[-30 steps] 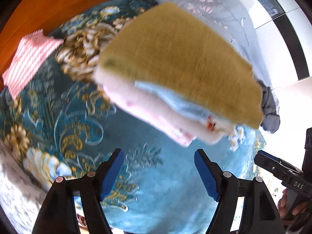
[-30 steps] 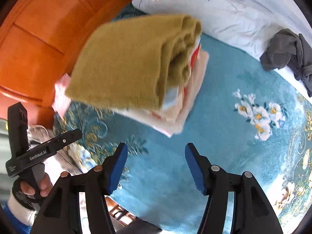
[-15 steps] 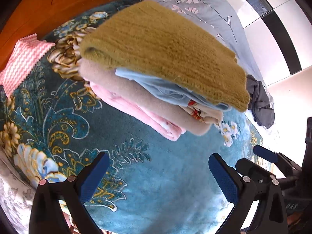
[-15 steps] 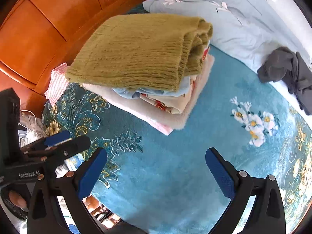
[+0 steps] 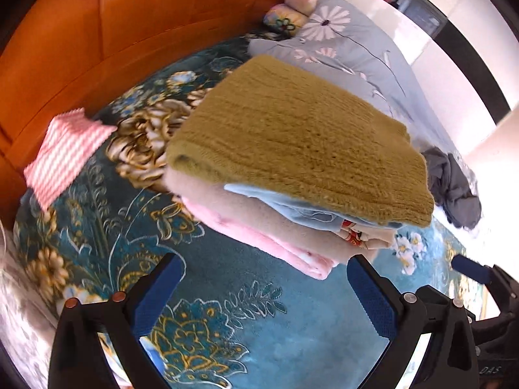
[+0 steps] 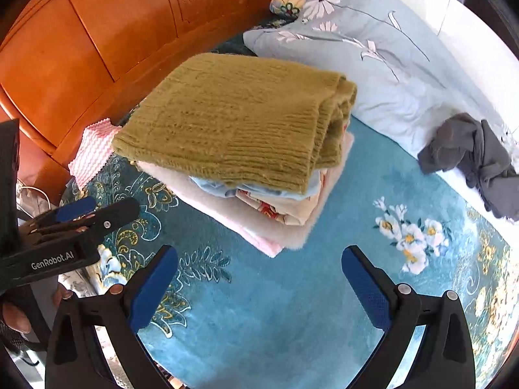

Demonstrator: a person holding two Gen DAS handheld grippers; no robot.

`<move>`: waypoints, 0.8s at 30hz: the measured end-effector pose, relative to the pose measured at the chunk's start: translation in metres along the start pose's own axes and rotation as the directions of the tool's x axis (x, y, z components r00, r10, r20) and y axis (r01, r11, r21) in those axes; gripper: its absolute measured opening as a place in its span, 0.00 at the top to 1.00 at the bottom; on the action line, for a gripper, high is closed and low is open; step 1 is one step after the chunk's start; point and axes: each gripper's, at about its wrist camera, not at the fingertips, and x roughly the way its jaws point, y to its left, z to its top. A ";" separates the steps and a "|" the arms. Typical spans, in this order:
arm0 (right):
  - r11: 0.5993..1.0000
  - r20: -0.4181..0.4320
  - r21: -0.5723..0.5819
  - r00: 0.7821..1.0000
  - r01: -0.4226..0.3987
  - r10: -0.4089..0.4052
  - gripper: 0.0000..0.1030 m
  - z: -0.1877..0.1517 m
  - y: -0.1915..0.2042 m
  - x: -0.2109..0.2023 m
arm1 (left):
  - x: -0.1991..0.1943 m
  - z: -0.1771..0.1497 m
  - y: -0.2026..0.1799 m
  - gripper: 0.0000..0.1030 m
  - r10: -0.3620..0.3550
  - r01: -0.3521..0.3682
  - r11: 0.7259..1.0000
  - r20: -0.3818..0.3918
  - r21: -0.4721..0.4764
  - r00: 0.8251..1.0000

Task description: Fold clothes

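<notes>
A stack of folded clothes lies on the teal floral bedspread (image 5: 275, 330) (image 6: 275, 317). An olive knitted sweater (image 5: 301, 136) (image 6: 236, 123) tops it, over light blue, patterned, beige and pink layers (image 5: 272, 236) (image 6: 259, 220). A crumpled dark grey garment (image 5: 454, 188) (image 6: 476, 159) lies to the right. My left gripper (image 5: 266, 275) is open and empty, just in front of the stack; it also shows in the right wrist view (image 6: 74, 214). My right gripper (image 6: 259, 269) is open and empty, short of the stack.
An orange wooden headboard (image 5: 129, 32) (image 6: 97, 39) runs behind the stack. A pink-and-white striped cloth (image 5: 65, 155) (image 6: 94, 152) lies by it. A grey floral pillow (image 5: 350, 42) (image 6: 356, 48) and small cushions (image 6: 288, 3) lie at the back.
Both grippers have opened wide and drawn back from the stack over the last second. The stack now lies still on the bedspread.
</notes>
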 end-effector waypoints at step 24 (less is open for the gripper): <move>0.999 -0.083 0.001 0.996 0.041 -0.041 0.02 0.004 -0.005 0.047 | 0.051 0.015 -0.006 0.00 0.024 -0.018 0.994 -0.064 0.103 0.998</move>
